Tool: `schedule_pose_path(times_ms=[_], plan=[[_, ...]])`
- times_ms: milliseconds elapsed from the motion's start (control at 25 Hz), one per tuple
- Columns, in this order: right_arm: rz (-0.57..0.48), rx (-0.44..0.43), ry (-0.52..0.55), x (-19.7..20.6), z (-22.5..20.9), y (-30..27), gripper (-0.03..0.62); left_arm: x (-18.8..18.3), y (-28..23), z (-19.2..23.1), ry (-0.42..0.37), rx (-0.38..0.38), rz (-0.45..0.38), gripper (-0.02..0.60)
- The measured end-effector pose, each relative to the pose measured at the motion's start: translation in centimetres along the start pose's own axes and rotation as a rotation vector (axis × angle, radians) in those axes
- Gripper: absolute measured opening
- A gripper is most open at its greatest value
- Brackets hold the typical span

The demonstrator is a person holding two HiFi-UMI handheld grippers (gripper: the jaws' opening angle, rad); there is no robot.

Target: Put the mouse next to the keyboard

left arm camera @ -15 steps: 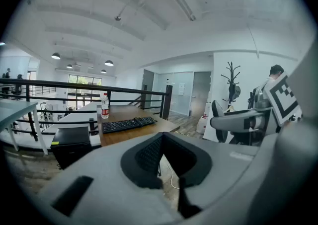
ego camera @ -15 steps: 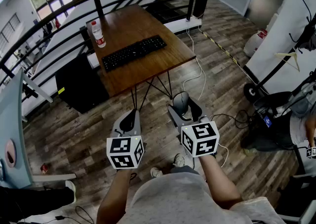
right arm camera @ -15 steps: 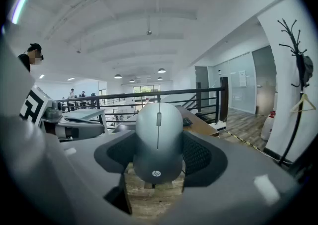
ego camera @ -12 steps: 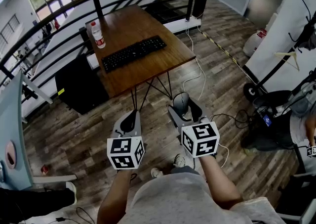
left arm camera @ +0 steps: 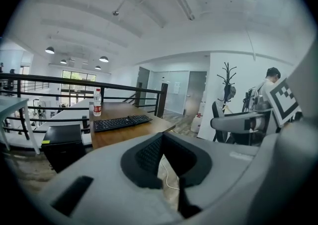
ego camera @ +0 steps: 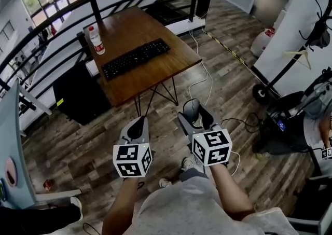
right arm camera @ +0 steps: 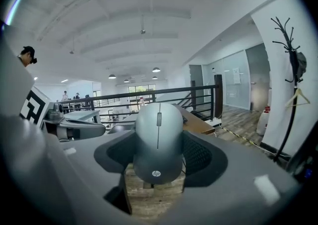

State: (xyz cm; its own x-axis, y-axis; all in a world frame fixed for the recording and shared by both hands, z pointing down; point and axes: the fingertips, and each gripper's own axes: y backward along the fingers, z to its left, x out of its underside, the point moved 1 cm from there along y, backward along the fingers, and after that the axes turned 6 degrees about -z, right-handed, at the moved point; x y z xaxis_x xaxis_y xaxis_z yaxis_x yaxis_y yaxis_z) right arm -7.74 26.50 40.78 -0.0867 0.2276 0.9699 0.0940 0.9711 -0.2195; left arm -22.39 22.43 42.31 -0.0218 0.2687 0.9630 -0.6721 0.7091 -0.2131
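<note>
Mouse (right arm camera: 158,142), a smooth, rounded grey shell, is clamped by its flanks between the ribbed black fingers (right arm camera: 201,157) of the right gripper (ego camera: 194,115), which stand wide around it. Its long axis runs along them and the wheel end points away, in the air above the plank floor (ego camera: 78,140). The keyboard (ego camera: 136,57), a flat black slab, lies ahead and to the left on the wooden desk (ego camera: 155,75), its long axis slanting across the top with bare wood along its near edge. The left gripper (ego camera: 136,125) hangs alongside, its fingers drawn together on nothing, so the carry looks to be the right's.
</note>
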Motion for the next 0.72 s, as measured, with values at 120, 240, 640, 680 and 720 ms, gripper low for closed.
schedule_pose_path(times_ms=[120, 240, 640, 680, 720], plan=[[0.003, 0.003, -0.004, 0.0, -0.7, -0.9, 0.298, -0.1, -1.3, 0.3, 0.003, 0.005, 0.005, -0.006], [0.003, -0.003, -0.003, 0.0, -1.8, -2.2, 0.298, -0.1, -3.0, 0.4, 0.003, 0.005, 0.009, -0.005], [0.018, -0.072, -0.016, -1.5, -9.3, -10.3, 0.298, -1.5, -13.3, 0.6, 0.007, -0.059, 0.035, -0.005], [0.019, -0.081, -0.018, -1.6, -10.3, -11.1, 0.298, -1.6, -14.4, 0.5, 0.007, -0.068, 0.035, -0.005], [0.022, -0.089, -0.02, -1.7, -11.4, -12.0, 0.298, -1.8, -15.6, 0.4, 0.008, -0.078, 0.037, -0.005]])
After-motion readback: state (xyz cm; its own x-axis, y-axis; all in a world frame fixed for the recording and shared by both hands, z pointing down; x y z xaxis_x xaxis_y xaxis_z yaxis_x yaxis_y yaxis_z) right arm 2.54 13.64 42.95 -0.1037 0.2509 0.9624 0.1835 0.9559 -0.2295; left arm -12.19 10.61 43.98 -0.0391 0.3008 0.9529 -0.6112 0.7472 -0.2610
